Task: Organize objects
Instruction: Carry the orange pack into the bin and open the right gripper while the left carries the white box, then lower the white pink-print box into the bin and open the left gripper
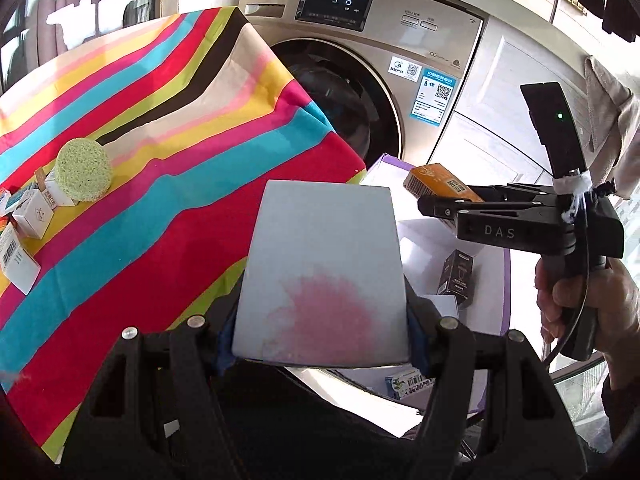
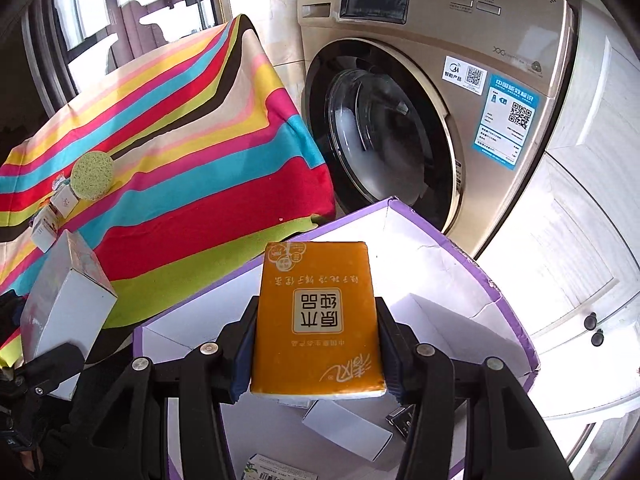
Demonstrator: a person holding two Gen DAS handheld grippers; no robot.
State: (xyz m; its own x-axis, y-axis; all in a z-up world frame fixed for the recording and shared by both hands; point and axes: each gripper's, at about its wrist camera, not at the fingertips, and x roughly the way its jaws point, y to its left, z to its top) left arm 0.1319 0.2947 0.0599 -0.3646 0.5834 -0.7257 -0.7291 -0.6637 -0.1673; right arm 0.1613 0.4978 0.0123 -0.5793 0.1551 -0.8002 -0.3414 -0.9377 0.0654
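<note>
My left gripper (image 1: 322,344) is shut on a grey-white box (image 1: 320,272) with a pink blotch, its blue pads pressing both long sides. The same box (image 2: 68,308) shows at the lower left of the right wrist view, above the table's edge. My right gripper (image 2: 316,360) is shut on an orange tissue pack (image 2: 316,316), held over the purple-rimmed white carton (image 2: 512,320). In the left wrist view the right gripper (image 1: 440,208) comes in from the right with the orange tissue pack (image 1: 436,184), a person's hand (image 1: 580,300) on its handle.
A striped tablecloth (image 1: 160,160) covers the table on the left, with a green sponge (image 1: 84,170) and several small white boxes (image 1: 34,216). The carton (image 1: 507,280) holds a black box (image 1: 456,276) and white boxes (image 2: 346,424). A washing machine (image 1: 360,80) stands behind.
</note>
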